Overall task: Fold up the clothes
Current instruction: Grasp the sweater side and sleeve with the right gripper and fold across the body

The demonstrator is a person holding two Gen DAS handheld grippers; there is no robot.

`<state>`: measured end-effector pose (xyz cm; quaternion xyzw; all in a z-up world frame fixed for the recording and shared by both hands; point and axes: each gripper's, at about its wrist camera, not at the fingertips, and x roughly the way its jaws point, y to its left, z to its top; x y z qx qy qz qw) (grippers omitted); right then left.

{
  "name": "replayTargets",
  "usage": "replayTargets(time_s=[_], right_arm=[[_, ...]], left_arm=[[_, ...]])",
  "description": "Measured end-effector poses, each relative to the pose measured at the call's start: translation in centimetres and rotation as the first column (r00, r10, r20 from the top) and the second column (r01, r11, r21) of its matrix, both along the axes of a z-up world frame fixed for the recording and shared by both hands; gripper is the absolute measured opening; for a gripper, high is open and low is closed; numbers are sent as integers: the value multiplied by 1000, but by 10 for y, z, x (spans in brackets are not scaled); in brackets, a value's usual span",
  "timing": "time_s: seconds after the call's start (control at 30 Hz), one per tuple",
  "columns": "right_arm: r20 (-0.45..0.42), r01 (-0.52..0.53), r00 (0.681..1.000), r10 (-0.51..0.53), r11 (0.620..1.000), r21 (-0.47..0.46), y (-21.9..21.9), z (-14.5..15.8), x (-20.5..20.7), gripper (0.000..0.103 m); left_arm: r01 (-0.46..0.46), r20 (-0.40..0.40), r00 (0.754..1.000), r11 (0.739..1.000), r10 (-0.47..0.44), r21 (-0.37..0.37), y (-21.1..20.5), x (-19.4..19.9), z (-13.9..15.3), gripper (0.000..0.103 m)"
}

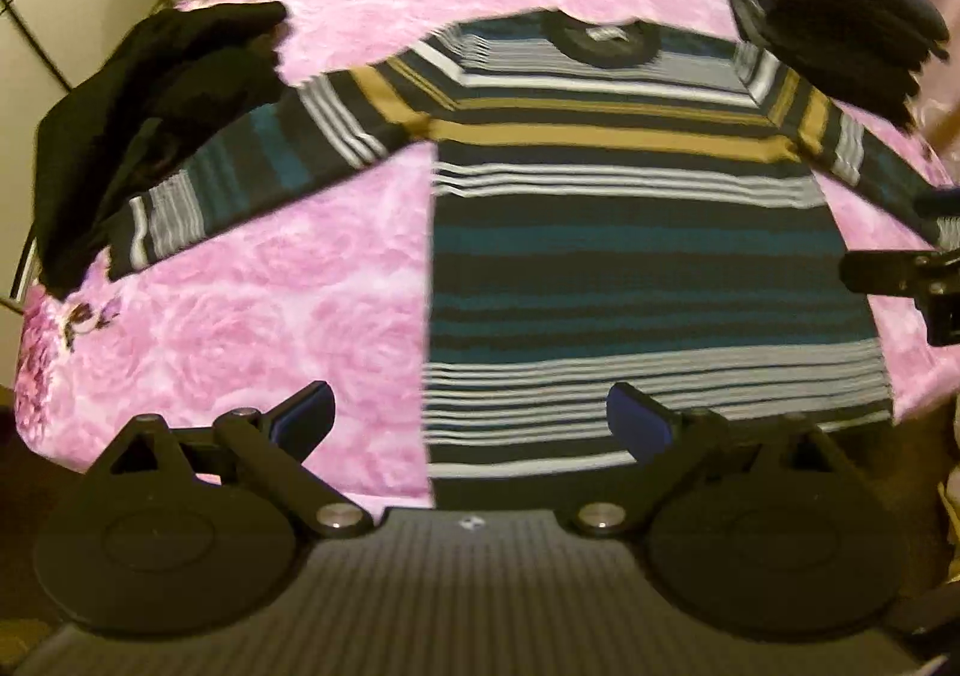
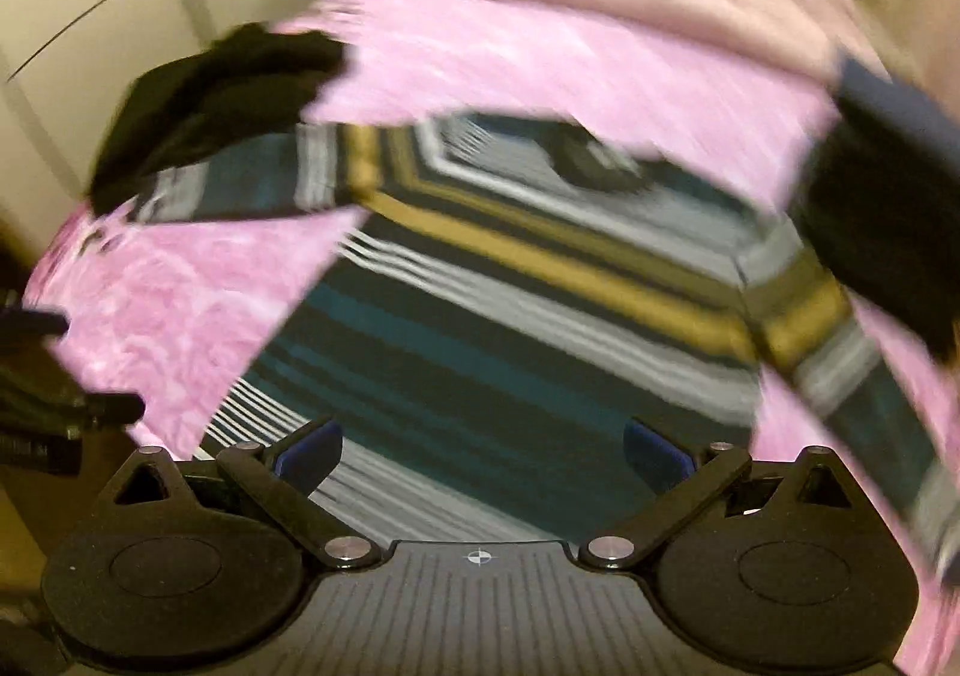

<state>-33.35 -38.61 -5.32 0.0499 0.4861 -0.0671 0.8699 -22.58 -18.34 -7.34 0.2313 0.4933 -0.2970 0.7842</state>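
At the far left of the bed (image 1: pixel 240 316), on its pink flowered blanket, we see a loose black garment (image 1: pixel 144 111), and the left sleeve (image 1: pixel 240 172) of the striped sweater (image 1: pixel 630 256) reaches to it. The sweater lies flat and face up in the middle, its collar away from us and its hem toward us. Our left claw (image 1: pixel 468 418) hangs above the hem corner with its fingers apart and empty. Our right claw (image 2: pixel 480 454) is also spread and holds nothing, over the lower body. At the far right a stack of dark folded clothes (image 1: pixel 840 15) covers the right shoulder. We judge the knit to be soft, light and limp, so we would pinch it at a cuff or hem edge.
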Motion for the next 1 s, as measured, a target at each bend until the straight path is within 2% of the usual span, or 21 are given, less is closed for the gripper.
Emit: replayTargets(time_s=[0.13, 0.27, 0.37, 0.4, 0.43, 0.47, 0.5, 0.57, 0.6, 0.63, 0.67, 0.87, 0.93, 1.0], right_arm=[[64, -205, 975, 211, 975, -87, 49, 2, 38, 102], [107, -371, 911, 397, 906, -205, 116, -8, 81, 102], [95, -436, 874, 476, 855, -281, 171, -31, 127, 102], [89, -451, 864, 496, 840, -301, 190, -40, 145, 97], [85, -475, 848, 523, 821, -315, 212, -50, 164, 82], [75, -504, 830, 553, 799, -327, 232, -62, 183, 75], [62, -529, 813, 579, 779, -338, 250, -75, 201, 70], [46, -579, 776, 629, 739, -346, 284, -102, 239, 67], [35, -602, 758, 652, 718, -349, 301, -117, 258, 61], [24, -625, 739, 674, 698, -351, 317, -133, 278, 46], [12, -645, 721, 693, 677, -355, 333, -149, 297, 40], [-72, -733, 629, 774, 558, -389, 398, -225, 380, 39], [-109, -759, 591, 800, 504, -412, 412, -244, 396, 39], [-122, -763, 569, 813, 467, -447, 420, -255, 404, 39]], left_arm=[[22, 90, 996, 1000, -23, 15, 40, 40, -1, 95], [78, 199, 976, 996, -86, 46, 90, 95, 1, 96], [131, 254, 956, 989, -145, 71, 138, 143, -6, 95], [144, 262, 951, 986, -161, 83, 153, 157, -10, 95], [156, 274, 945, 983, -178, 97, 169, 173, -15, 95], [164, 281, 941, 980, -190, 111, 184, 189, -20, 96], [164, 281, 940, 979, -193, 125, 197, 203, -25, 96], [158, 278, 941, 977, -194, 147, 224, 232, -36, 95], [143, 272, 946, 979, -178, 146, 236, 245, -42, 96], [130, 266, 950, 981, -165, 146, 248, 257, -48, 96], [121, 260, 953, 982, -156, 147, 257, 268, -54, 96], [60, 217, 972, 989, -88, 134, 299, 313, -91, 95], [43, 198, 978, 991, -68, 128, 307, 322, -102, 95], [32, 186, 981, 991, -56, 127, 311, 326, -109, 95]])
